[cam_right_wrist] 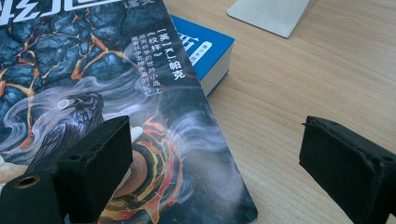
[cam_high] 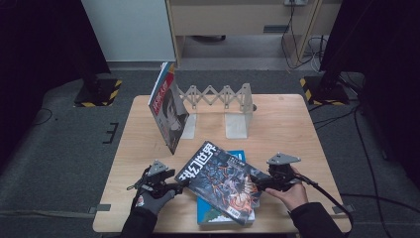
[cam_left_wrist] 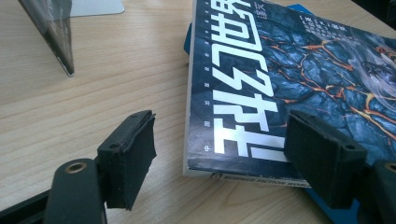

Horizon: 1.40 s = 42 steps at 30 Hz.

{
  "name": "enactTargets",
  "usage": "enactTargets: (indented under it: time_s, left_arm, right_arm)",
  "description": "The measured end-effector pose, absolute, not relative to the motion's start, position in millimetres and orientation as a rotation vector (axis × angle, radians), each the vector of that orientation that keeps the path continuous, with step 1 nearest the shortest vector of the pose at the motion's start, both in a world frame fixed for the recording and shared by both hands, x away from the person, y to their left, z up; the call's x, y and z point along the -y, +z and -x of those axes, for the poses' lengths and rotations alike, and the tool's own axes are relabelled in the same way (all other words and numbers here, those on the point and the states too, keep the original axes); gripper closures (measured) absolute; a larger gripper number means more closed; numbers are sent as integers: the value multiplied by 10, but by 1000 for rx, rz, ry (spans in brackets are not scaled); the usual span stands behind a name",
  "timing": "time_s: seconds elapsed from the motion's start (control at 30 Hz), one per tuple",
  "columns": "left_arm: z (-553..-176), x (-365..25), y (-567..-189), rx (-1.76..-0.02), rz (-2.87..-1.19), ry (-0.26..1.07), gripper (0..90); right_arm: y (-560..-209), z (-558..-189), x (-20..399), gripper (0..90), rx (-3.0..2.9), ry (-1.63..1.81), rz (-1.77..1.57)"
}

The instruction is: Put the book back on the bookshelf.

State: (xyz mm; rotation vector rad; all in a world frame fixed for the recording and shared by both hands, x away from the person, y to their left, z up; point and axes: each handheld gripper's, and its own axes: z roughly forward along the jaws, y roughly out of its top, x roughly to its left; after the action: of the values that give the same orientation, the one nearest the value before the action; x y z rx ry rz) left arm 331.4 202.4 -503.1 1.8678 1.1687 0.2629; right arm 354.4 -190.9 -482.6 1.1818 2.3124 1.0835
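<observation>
Dark magazine (cam_high: 222,182) lies atop blue book (cam_high: 236,156). L gripper (cam_left_wrist: 219,158) & R gripper (cam_right_wrist: 210,163) straddle its edges, jaws released; pinch both edges evenly before lifting.

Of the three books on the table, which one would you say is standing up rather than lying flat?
The red-covered magazine at the far left, leaning against the expanding bookend rack. The dark lava-cover magazine lies flat on top of the blue book, which also lies flat.
</observation>
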Motion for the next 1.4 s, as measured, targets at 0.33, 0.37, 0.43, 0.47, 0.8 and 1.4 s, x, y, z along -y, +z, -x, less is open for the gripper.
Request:
enactTargets:
  time_s: [0.33,0.37,0.43,0.47,0.8,1.4]
  left_arm:
    - [-3334,-2006,-5085,-1197,-1830,206,216]
    - [-3331,-2006,-5089,-1203,-1824,198,215]
    - [-3319,-2000,-5098,-1206,-1822,176,208]
    - [-3311,-1990,-5101,-1208,-1818,168,204]
    - [-3308,-1888,-5163,-1208,-1793,110,145]
    - [-3428,-1795,-5278,-1210,-1718,36,107]
  right_arm:
    - [-4856,-3545,1890,98,-2334,1070,-1177]
    - [-4859,-3544,1888,98,-2341,1066,-1177]
    - [-4869,-3541,1878,98,-2343,1064,-1181]
    - [-4872,-3539,1875,98,-2347,1062,-1182]
    - [-4886,-3542,1870,97,-2359,1056,-1176]
    - [-4900,-3550,1867,94,-2356,1062,-1187]
